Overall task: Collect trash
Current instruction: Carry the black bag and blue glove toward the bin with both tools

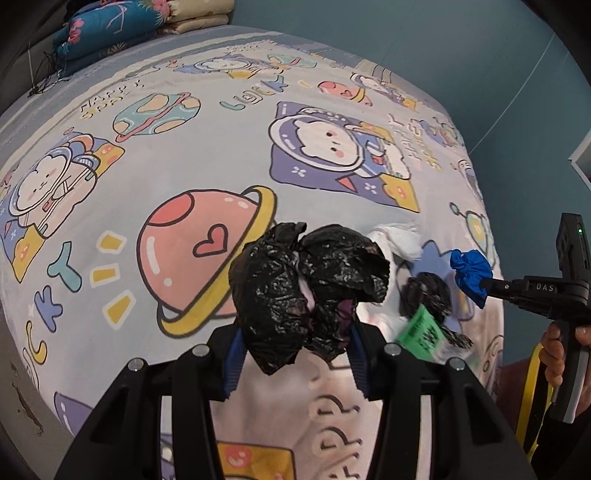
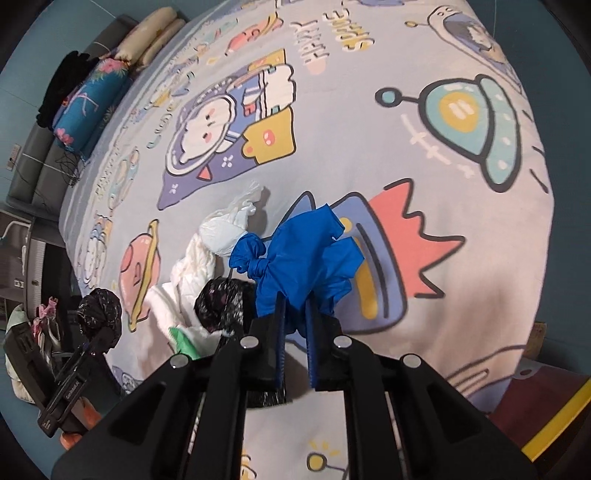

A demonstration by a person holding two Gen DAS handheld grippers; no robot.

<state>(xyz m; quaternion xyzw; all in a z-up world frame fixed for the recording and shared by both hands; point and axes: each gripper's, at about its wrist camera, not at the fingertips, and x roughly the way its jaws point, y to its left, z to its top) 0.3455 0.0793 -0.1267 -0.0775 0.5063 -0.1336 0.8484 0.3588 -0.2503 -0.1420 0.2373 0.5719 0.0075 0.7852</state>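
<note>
My left gripper [image 1: 295,332] is shut on a crumpled black plastic bag [image 1: 306,291], lifted above the cartoon-print bed sheet [image 1: 207,155]. The right wrist view has that gripper [image 2: 105,336] and its bag [image 2: 99,314] at the lower left. My right gripper [image 2: 295,306] is shut on a bunched blue glove [image 2: 306,258]; from the left wrist view it [image 1: 487,286] enters at the right with the glove [image 1: 471,273]. Lying on the sheet between them are a white crumpled wad [image 2: 218,240], a smaller black bag [image 2: 221,299] and a green packet [image 2: 183,339].
Folded quilts [image 1: 110,33] are stacked at the far end of the bed, by a grey headboard [image 2: 40,162]. A teal wall [image 1: 461,55] runs behind the bed. A person's hand [image 1: 554,347] grips the right tool's handle. Clothes lie on the floor [image 2: 40,325] beside the bed.
</note>
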